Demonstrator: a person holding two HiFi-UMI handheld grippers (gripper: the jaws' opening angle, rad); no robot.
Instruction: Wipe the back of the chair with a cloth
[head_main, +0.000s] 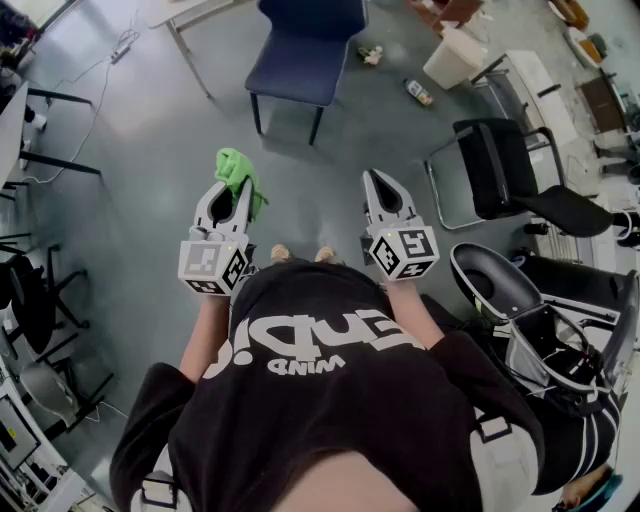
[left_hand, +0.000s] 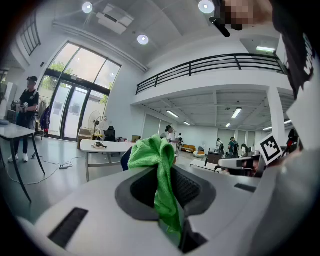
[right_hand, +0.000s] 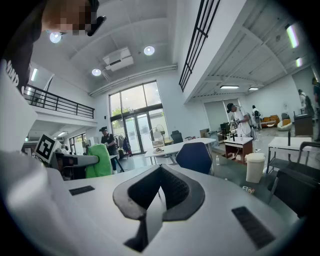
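— Cloth (head_main: 238, 172) first: where is it?

— On the left. The left gripper (head_main: 232, 190) has its jaws pinched together on the green cloth. A bunch stands out past the tips and a tail hangs down between them. It is held in the air in front of the person, over the floor (head_main: 150, 120), touching no chair.

— And the chair?

— Far ahead, in the middle, stands a blue chair (head_main: 303, 45), well apart from both grippers. I take that for the one to wipe, though from the head view I can't be sure. Its back lies at the far edge of the picture.

— The right side?

— The right gripper (head_main: 379, 183) has its jaws together on nothing. Further right sits a black chair (head_main: 500, 160), nearer than the blue one.

— So how to do this step well?

— My judgement: walk round so the back faces you, then lay the bunched part of the cloth flat against it, not the jaw tips. Hold the pinch firm so the tail doesn't slip out. The free gripper could steady the frame while the left strokes across, top edge downward.
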